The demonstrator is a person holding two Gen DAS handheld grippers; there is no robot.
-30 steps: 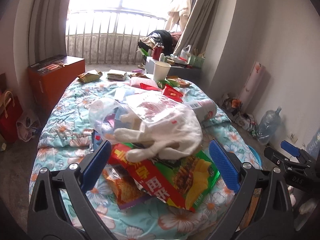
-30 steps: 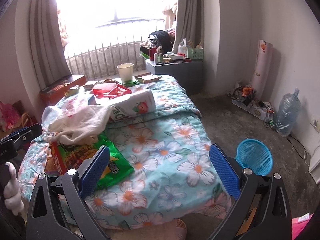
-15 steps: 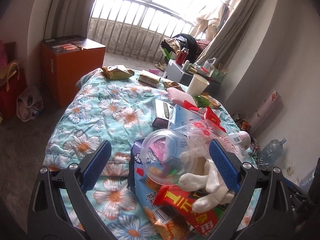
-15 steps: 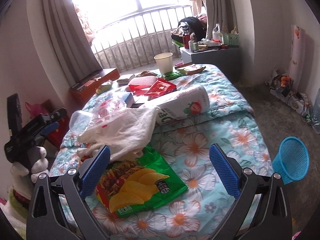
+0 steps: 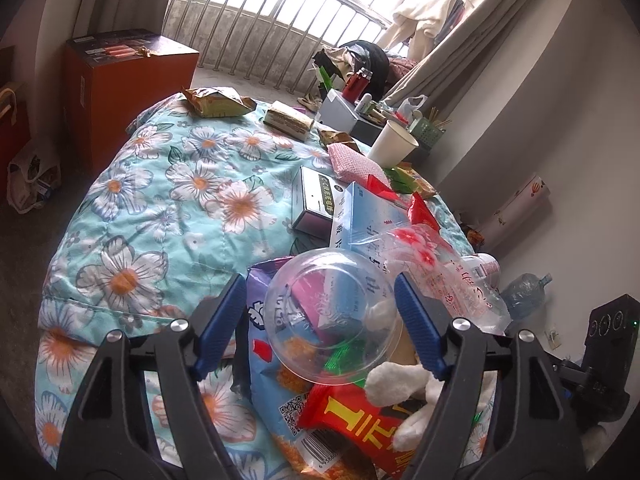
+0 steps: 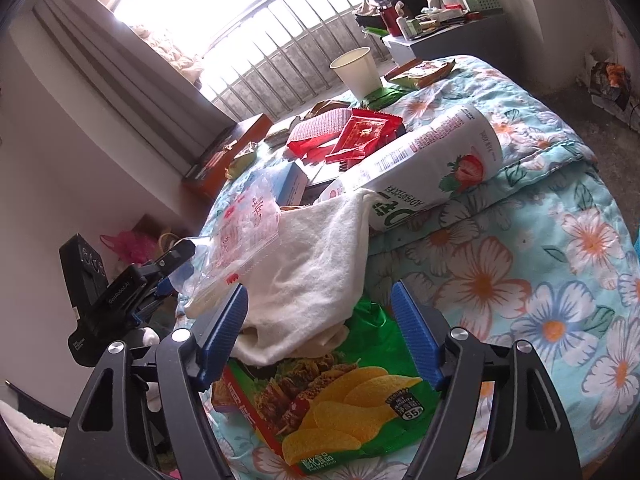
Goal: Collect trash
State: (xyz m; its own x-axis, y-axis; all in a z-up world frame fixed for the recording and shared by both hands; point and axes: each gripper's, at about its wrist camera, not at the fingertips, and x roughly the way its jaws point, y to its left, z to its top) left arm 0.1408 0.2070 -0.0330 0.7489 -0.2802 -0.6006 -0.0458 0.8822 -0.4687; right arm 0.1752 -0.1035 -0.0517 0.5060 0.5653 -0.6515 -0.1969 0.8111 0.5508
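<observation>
left tool astride clear bowl

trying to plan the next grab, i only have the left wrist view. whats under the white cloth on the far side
Observer: A green chip bag lies flat on the bedspread; the white cloth overlaps its upper end.
Operator: where is the right gripper
Observer: The right gripper hangs open above that bag, cloth edge between its fingers, gripping nothing.
Operator: anything big past the cloth
Observer: A white strawberry-print carton lies on its side, touching the cloth's far corner.
</observation>
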